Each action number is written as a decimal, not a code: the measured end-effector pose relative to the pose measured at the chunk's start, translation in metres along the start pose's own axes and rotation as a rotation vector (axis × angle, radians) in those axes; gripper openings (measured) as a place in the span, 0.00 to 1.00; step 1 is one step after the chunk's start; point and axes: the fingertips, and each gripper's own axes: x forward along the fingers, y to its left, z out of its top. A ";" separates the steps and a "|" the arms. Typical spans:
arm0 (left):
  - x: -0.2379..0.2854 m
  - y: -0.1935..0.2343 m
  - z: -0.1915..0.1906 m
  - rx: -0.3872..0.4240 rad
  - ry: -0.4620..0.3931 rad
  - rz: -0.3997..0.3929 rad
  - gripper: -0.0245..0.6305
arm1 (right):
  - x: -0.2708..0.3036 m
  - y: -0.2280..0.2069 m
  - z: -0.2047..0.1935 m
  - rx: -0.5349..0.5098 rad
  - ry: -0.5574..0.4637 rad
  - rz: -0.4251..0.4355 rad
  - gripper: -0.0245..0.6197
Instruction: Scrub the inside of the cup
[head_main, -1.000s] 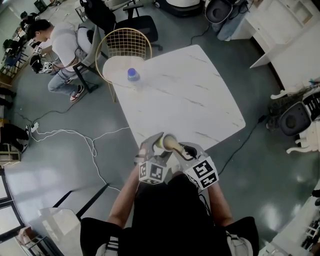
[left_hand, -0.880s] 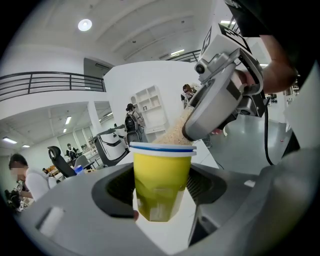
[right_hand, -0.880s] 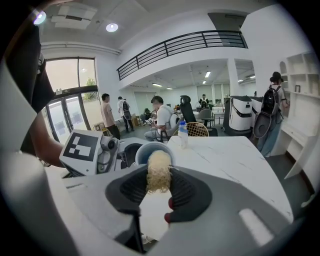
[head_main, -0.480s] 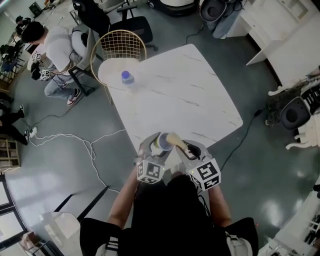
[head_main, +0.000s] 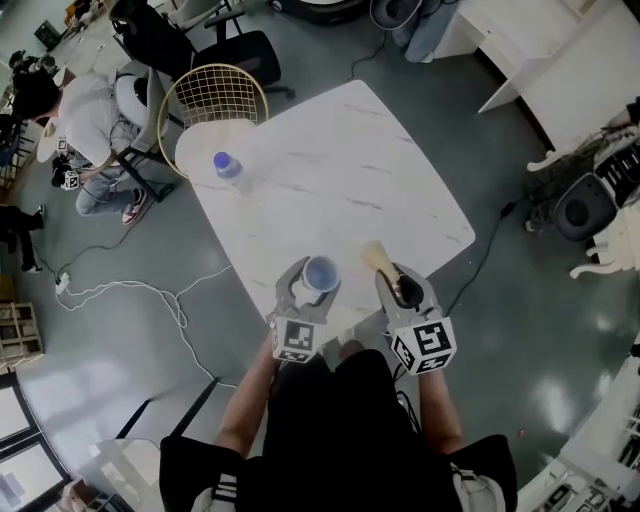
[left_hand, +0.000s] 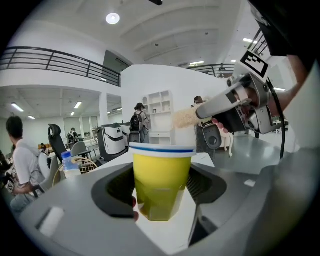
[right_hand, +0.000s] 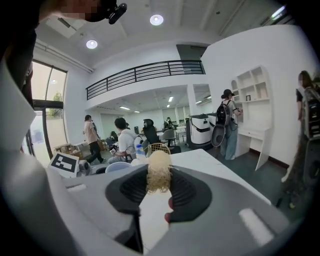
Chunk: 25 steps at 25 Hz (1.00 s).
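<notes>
The right gripper (head_main: 398, 286) has drawn the tan fibrous scrubber (right_hand: 159, 172) out of the cup (left_hand: 162, 175) and off to the right, so the scrubbing looks paused or finished. Its jaws pinch the scrubber's lower end, while the left gripper (head_main: 316, 286) clamps the cup with jaws set wide, above the near edge of the marble table (head_main: 330, 170). The cup is yellow with a blue-banded white rim, upright, its inside pale.

Marble table (head_main: 335, 185), water bottle (head_main: 226, 165), wire chair (head_main: 212, 96)
</notes>
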 end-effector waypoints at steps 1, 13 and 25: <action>0.005 0.001 0.003 -0.013 -0.014 0.005 0.51 | 0.000 -0.008 -0.001 0.006 -0.004 -0.020 0.20; 0.079 -0.006 0.018 -0.085 -0.077 -0.010 0.51 | 0.026 -0.080 -0.024 0.065 0.035 -0.081 0.20; 0.155 -0.001 -0.013 -0.130 -0.033 -0.007 0.52 | 0.070 -0.134 -0.056 0.095 0.126 -0.063 0.20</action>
